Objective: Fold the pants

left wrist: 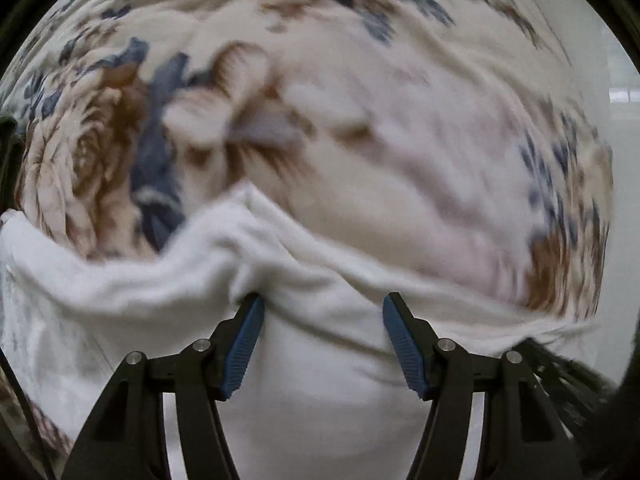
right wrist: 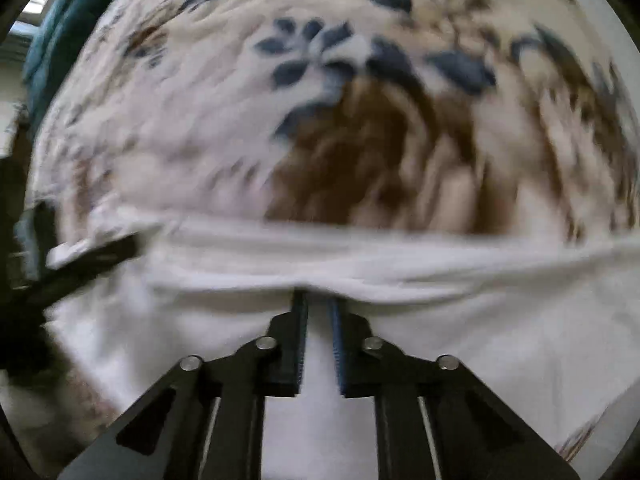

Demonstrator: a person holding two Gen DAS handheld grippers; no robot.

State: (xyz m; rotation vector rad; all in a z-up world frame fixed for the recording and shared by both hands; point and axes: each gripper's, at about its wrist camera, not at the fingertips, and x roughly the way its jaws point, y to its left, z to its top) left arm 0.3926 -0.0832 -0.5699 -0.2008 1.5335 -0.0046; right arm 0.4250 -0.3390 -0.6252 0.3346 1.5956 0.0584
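Note:
The white pants (left wrist: pixel 312 352) lie bunched on a flowered bedspread (left wrist: pixel 400 140). In the left wrist view my left gripper (left wrist: pixel 322 304) is open, its blue-padded fingers (left wrist: pixel 244 344) spread wide over the pants, with a raised fold of white cloth just ahead of the tips. In the right wrist view the pants (right wrist: pixel 480 320) fill the lower half. My right gripper (right wrist: pixel 318 300) is nearly closed, with white cloth between its fingers at a fold edge. The left gripper's black frame (right wrist: pixel 80 264) shows at the left edge of that view. Both views are motion-blurred.
The bedspread (right wrist: pixel 320 120) has brown and dark blue flowers on cream. A dark teal cloth (right wrist: pixel 60 32) hangs at the top left of the right wrist view. A pale wall or floor (left wrist: pixel 624 160) shows past the bed's right edge.

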